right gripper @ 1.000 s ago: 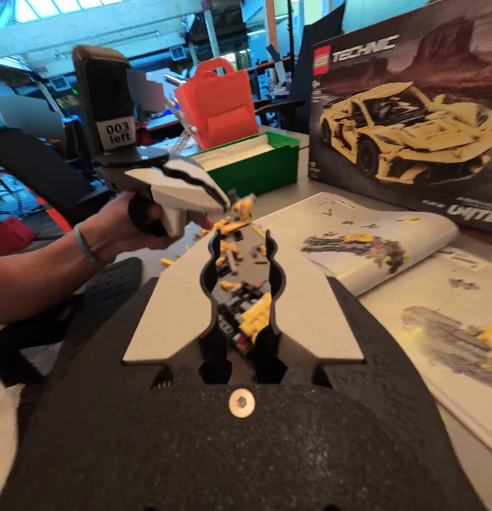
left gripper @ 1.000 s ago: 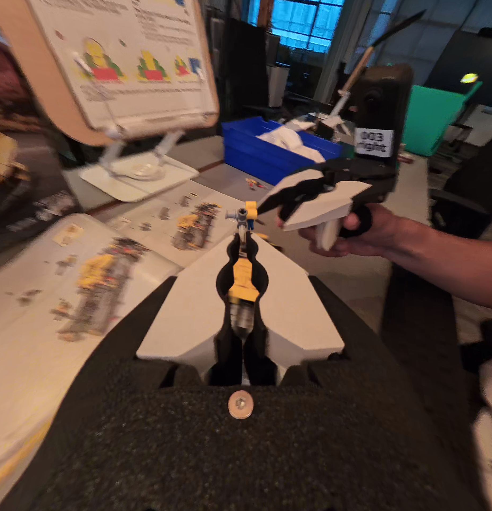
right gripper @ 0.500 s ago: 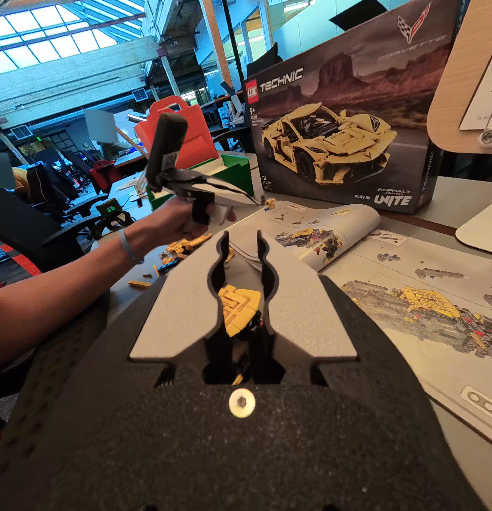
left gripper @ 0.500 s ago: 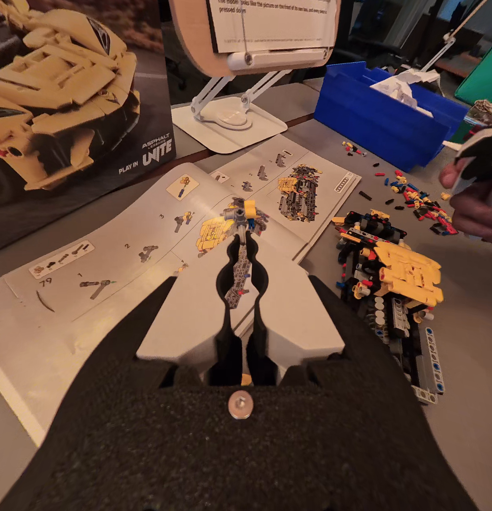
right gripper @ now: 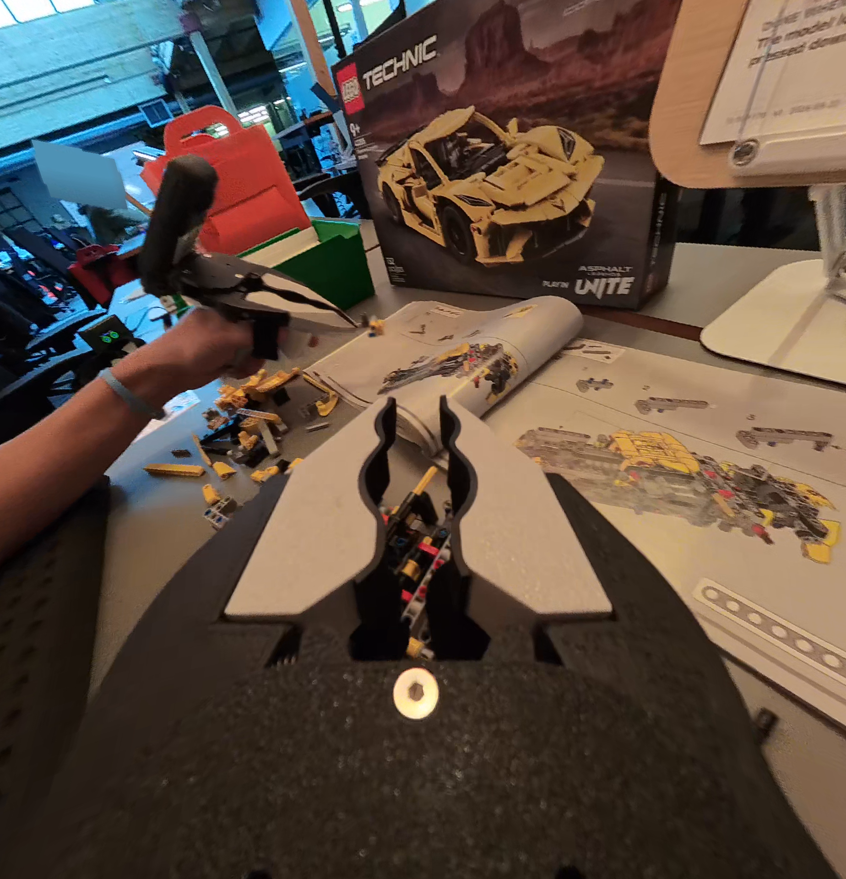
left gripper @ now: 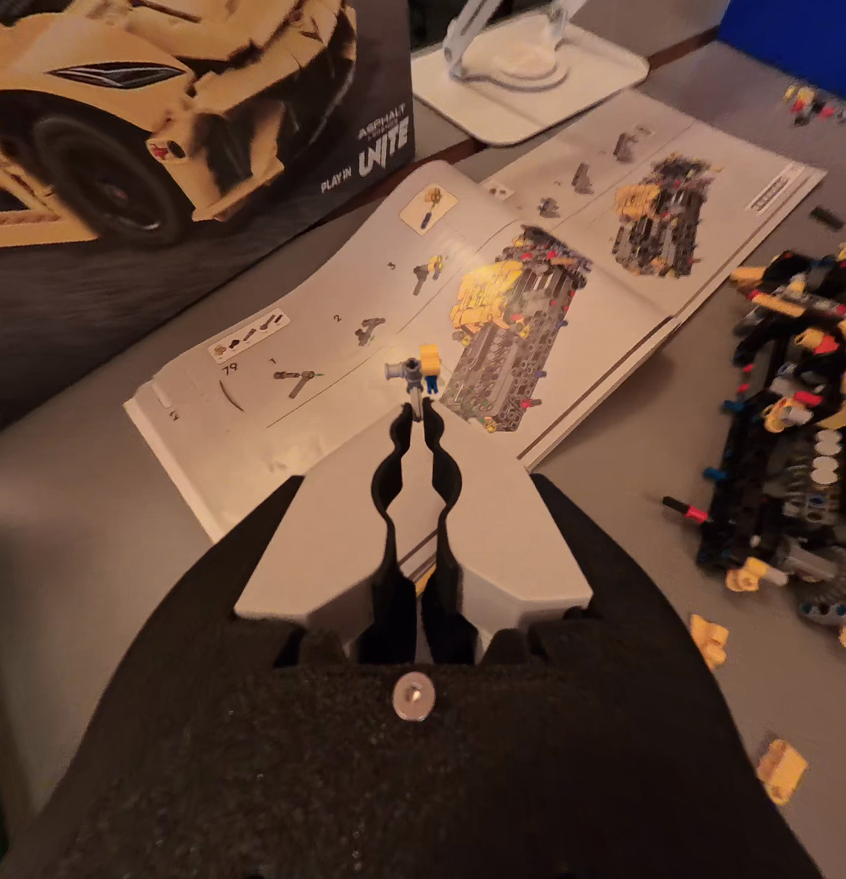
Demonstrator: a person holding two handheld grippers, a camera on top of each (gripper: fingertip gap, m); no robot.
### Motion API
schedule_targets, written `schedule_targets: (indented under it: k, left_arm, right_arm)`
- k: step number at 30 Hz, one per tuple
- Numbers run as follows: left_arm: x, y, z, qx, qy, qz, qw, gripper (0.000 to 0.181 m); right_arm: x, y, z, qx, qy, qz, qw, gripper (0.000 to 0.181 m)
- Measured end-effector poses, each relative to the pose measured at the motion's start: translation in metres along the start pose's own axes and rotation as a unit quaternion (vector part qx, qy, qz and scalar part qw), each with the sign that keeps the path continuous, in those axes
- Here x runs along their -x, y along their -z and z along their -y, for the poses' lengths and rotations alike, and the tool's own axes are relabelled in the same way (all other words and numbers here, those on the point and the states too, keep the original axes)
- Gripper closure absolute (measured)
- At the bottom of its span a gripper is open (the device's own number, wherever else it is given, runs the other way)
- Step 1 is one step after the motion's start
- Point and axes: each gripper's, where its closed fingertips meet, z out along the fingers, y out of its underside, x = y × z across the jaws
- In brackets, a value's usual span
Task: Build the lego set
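Note:
My left gripper [left gripper: 415, 411] is shut on a small Lego sub-assembly [left gripper: 414, 373] of grey connector, yellow piece and blue pin, held above the open instruction booklet [left gripper: 316, 380]. The partly built black-and-yellow car chassis [left gripper: 792, 452] lies to its right. My right gripper [right gripper: 414, 409] is open and empty, hovering over the chassis [right gripper: 411, 537], which shows between its fingers. In the right wrist view the left gripper [right gripper: 352, 323] is off to the left, with the sub-assembly [right gripper: 374, 326] at its tip over the booklet [right gripper: 649, 452].
The Lego box [right gripper: 506, 180] stands at the back of the table. A white stand base [left gripper: 525, 81] is behind the booklet. Loose yellow and black pieces [right gripper: 250, 428] lie at the left, near a green bin [right gripper: 335, 271] and a red bag [right gripper: 231, 190]. More yellow pieces [left gripper: 706, 642] lie near me. Across from one pair of fingers to the other is roughly 25 cm.
My left gripper has swung down and left with the sub-assembly, from facing the right gripper to over the booklet. The right gripper has left its view and now looks down on the chassis.

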Motion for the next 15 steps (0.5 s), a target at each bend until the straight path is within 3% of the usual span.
schedule_targets:
  k: [4,10,15]
  left_arm:
    - [-0.008,0.011,0.009,-0.026,0.021,-0.032,0.999,0.177]
    - [-0.032,0.031,0.002,0.013,-0.027,-0.053,0.998,0.177]
    - [-0.04,0.027,-0.009,0.041,-0.043,-0.066,0.996,0.177]
  right_arm:
    - [-0.016,0.001,-0.011,0.037,0.051,-0.042,0.997,0.162]
    - [-0.006,-0.001,-0.013,0.05,0.076,-0.036,0.995,0.163]
    - [-0.008,-0.003,-0.018,0.057,0.094,-0.043,0.993,0.166]
